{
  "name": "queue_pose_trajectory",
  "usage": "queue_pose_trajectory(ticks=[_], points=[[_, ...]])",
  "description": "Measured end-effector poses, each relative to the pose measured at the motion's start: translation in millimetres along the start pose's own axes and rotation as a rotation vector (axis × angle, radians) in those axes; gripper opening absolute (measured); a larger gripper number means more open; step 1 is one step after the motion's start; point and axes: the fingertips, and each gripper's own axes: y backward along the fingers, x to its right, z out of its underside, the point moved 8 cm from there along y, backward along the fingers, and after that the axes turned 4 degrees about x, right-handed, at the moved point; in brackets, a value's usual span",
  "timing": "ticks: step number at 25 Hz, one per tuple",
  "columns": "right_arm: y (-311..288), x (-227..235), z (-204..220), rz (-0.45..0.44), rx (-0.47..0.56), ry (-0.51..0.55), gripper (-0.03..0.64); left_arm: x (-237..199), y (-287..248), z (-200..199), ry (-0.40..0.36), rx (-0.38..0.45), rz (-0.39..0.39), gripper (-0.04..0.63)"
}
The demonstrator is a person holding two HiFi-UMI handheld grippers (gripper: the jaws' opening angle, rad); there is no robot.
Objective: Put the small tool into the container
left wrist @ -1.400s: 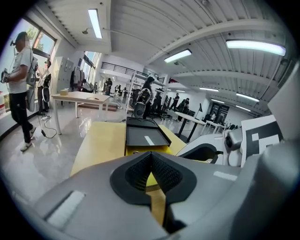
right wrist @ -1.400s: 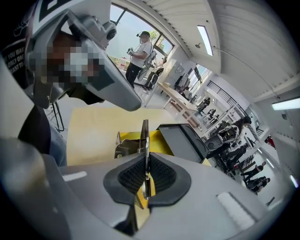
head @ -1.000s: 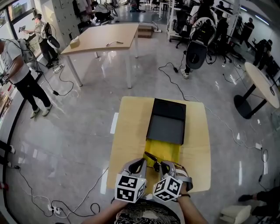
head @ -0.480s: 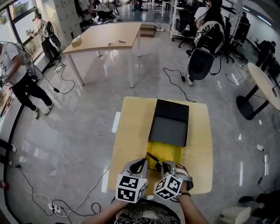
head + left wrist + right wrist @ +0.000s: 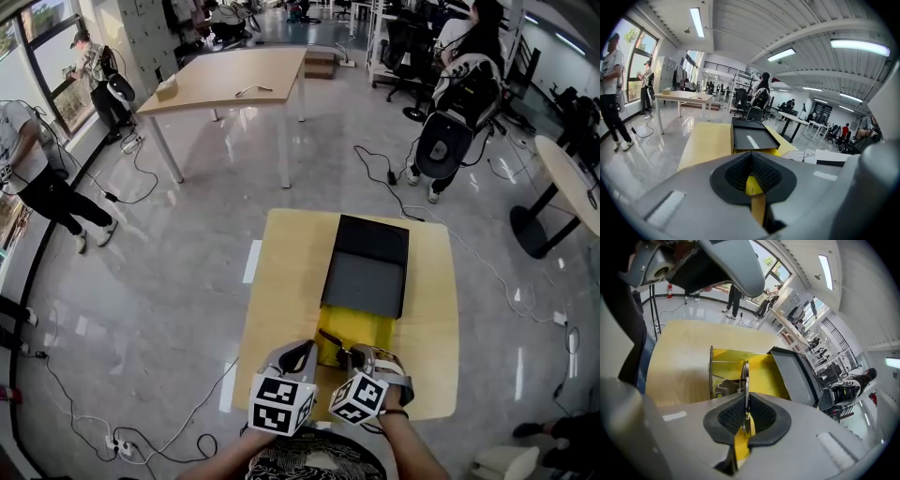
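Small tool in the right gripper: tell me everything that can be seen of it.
The small tool is slim: edge-on in the right gripper view it looks like grey metal, while the head view shows a dark narrow bar. The right gripper is shut on its near end, and it juts forward over the yellow container. Whether it touches the container cannot be told.

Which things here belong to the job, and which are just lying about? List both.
Job:
- small tool, clamped in the right gripper
- yellow container
- black cover over the container's far part

Lying about:
- big table
- small box on the big table
- office chair
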Motion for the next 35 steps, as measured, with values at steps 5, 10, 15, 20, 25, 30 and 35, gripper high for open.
queue_pose_trajectory(ticks=[5,10,15,20,25,30,35], points=[[-19,-4,2,0.002,-0.002,0.019,0.009,-7,-8,7,0.001,-0.005,-0.003,0.008],[-27,-8,2,0.022,0.012,0.029,0.011,-9,-11,13,-0.001,-0.004,-0.002,0.008],[-19,-1,4,0.016,0.009,0.018,0.021,-2,-11,1,-0.003,-0.005,0.0,0.008],[-9,-11,-3,0.024,0.006,0.002,0.028,-4,3,3,-0.007,-0.003,0.007,0.008],[1,-21,-2,0.03,0.008,-0.006,0.034,1,14,8,-0.012,0.002,0.013,0.008],[10,-17,0,0.036,0.016,-0.025,0.057,8,15,4,-0.015,0.005,0.017,0.008],[22,-29,6,0.042,0.019,-0.041,0.058,18,25,13,-0.019,0.01,0.025,0.008]])
